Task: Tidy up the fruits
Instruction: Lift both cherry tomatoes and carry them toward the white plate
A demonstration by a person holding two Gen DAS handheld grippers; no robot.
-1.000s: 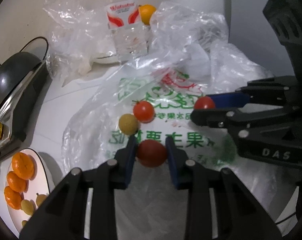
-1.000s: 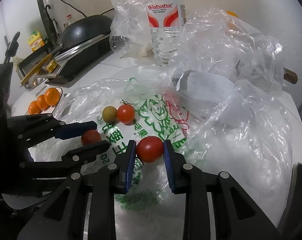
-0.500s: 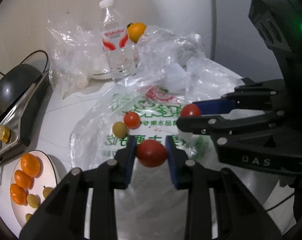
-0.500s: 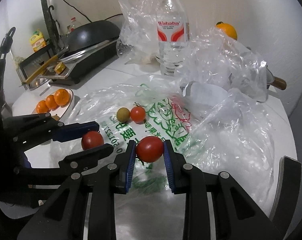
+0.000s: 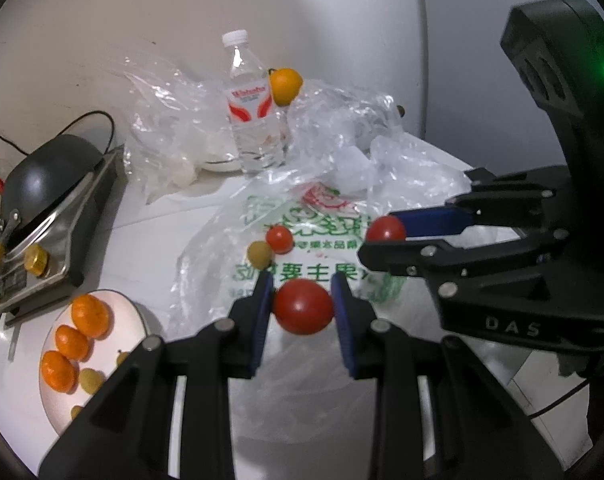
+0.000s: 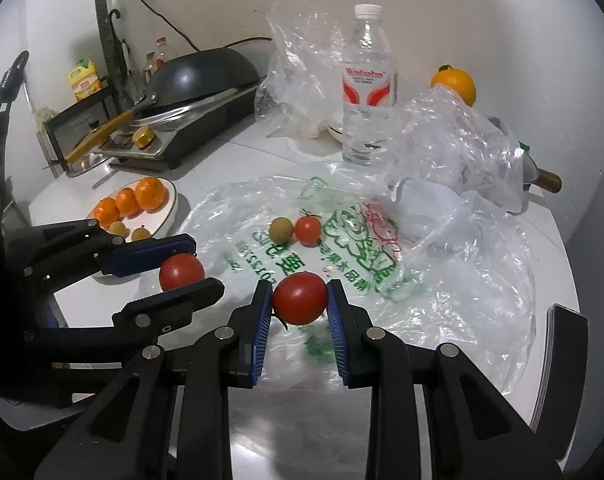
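- While both grippers hang above the printed plastic bag (image 6: 342, 252), the left gripper (image 5: 302, 308) pinches a red tomato (image 5: 303, 306).
- Right gripper (image 6: 300, 300) clamps another tomato (image 6: 299, 298).
- Plate of oranges (image 6: 170, 208) sits left.

both hand-held grippers lifted higher, tomatoes (image 5: 303, 306) (image 6: 300, 298) raised off bag (image 6: 342, 248)

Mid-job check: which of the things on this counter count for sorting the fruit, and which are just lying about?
Part of the job:
- tomato in the left gripper
- tomato in the right gripper
- small tomato and yellow-green fruit on the printed bag
- plate of mandarins
- orange at the back

Lying about:
- water bottle
- wok
- crumpled clear bags
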